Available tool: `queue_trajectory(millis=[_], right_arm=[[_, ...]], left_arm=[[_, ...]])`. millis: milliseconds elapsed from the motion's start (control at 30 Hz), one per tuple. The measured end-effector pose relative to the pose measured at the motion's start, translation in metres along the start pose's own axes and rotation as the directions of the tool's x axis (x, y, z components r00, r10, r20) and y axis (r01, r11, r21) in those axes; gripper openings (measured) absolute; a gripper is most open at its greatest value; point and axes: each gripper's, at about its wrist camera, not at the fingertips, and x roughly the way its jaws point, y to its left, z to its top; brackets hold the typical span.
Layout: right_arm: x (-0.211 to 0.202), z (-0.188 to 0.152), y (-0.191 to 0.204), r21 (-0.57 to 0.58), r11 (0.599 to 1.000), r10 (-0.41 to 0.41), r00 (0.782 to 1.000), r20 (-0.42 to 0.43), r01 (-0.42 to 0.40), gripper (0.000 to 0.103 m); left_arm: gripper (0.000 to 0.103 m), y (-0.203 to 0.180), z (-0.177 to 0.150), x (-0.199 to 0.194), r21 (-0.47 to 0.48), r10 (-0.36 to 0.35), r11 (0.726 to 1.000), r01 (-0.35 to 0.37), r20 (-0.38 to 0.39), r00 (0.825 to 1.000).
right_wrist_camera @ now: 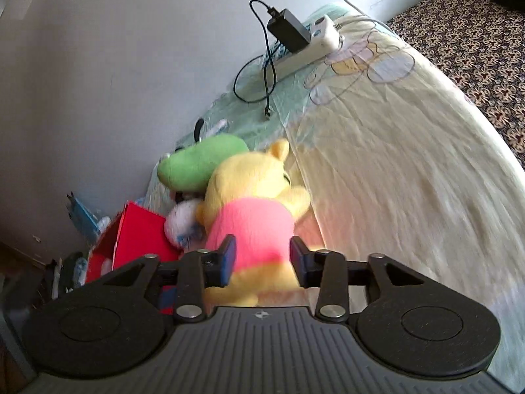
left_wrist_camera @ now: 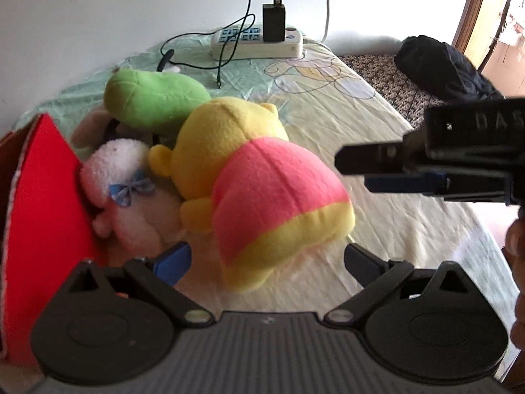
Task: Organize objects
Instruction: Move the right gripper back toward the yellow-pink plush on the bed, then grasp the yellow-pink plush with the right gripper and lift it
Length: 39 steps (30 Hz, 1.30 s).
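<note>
Reaching over the bedsheet (left_wrist_camera: pixel 377 170), we have 3 plush toys bunched at the wall side of the bed: a yellow bear in a pink shirt (left_wrist_camera: pixel 262 177), a green plush (left_wrist_camera: pixel 154 98) behind it, and a white plush with a blue bow (left_wrist_camera: pixel 124 180) wedged against a red box (left_wrist_camera: pixel 42 203). Our left gripper (left_wrist_camera: pixel 267 259) hangs low in front of the bear with its fingers spread wide and nothing between them. Our right gripper (right_wrist_camera: pixel 262 259) brackets the bear's pink middle, jaws partly apart on either side; the blur keeps us from telling whether the pads (right_wrist_camera: pixel 229 256) already press the fabric, so we judge this as the moment of closing on the bear, not yet a sure hold. In the left view the right gripper comes in from the side, well above the sheet. A power strip (left_wrist_camera: pixel 259 44) with a black charger (left_wrist_camera: pixel 274 23) and cable lies far up the bed, apart from the toys. Next we likely need a firm squeeze on the soft body, then a lift clear of the other 2 toys toward the red box, if that is where they belong.
</note>
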Motion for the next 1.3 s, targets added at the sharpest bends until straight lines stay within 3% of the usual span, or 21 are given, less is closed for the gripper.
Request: queue_trajectory(millis=[133,233,367,467,533,800,967,1100,1200,1300], right_arm=[[0.012,0.016,0.011,-0.016,0.998,0.057,0.998,-0.014,-0.058,0.043],[0.026,0.022,0.033,-0.117,0.991,0.066,0.998,-0.021,-0.068,0.043],[0.050,0.020,0.054,-0.290,0.956,-0.044,0.999,-0.013,0.039,0.044],[0.070,0.016,0.054,-0.350,0.933,-0.113,0.991,-0.068,0.083,0.048],[0.074,0.011,0.053,-0.388,0.914,-0.149,0.987,-0.060,0.114,0.049],[0.056,0.016,0.016,-0.264,0.959,-0.133,0.986,-0.098,0.102,0.047],[0.037,0.021,-0.005,-0.182,0.979,-0.111,0.991,-0.075,0.096,0.047],[0.026,0.026,-0.012,-0.187,0.976,-0.116,0.992,-0.041,0.107,0.047],[0.021,0.032,-0.022,-0.165,0.980,-0.120,0.992,-0.029,0.113,0.045],[0.018,0.040,-0.035,-0.123,0.986,-0.113,0.994,-0.014,0.110,0.038]], left_arm=[[0.100,0.013,0.003,0.006,-0.038,-0.081,0.996,0.081,0.010,0.997],[0.100,0.019,0.000,0.011,-0.052,-0.132,0.990,0.132,0.004,0.991],[0.100,0.019,-0.003,0.021,-0.026,-0.137,0.990,0.137,-0.011,0.991],[0.100,0.020,-0.005,0.030,-0.021,-0.149,0.989,0.148,-0.027,0.988],[0.099,0.018,-0.005,0.033,-0.009,-0.150,0.989,0.150,-0.029,0.988],[0.095,-0.011,-0.001,0.024,0.103,-0.200,0.975,0.198,0.010,0.980],[0.096,-0.029,0.004,0.011,0.149,-0.251,0.959,0.243,0.040,0.967],[0.099,-0.044,0.008,0.006,0.202,-0.266,0.948,0.246,0.083,0.960],[0.099,-0.030,0.009,0.008,0.171,-0.297,0.945,0.278,0.095,0.950],[0.099,-0.008,0.013,0.019,0.066,-0.327,0.944,0.322,0.081,0.942]])
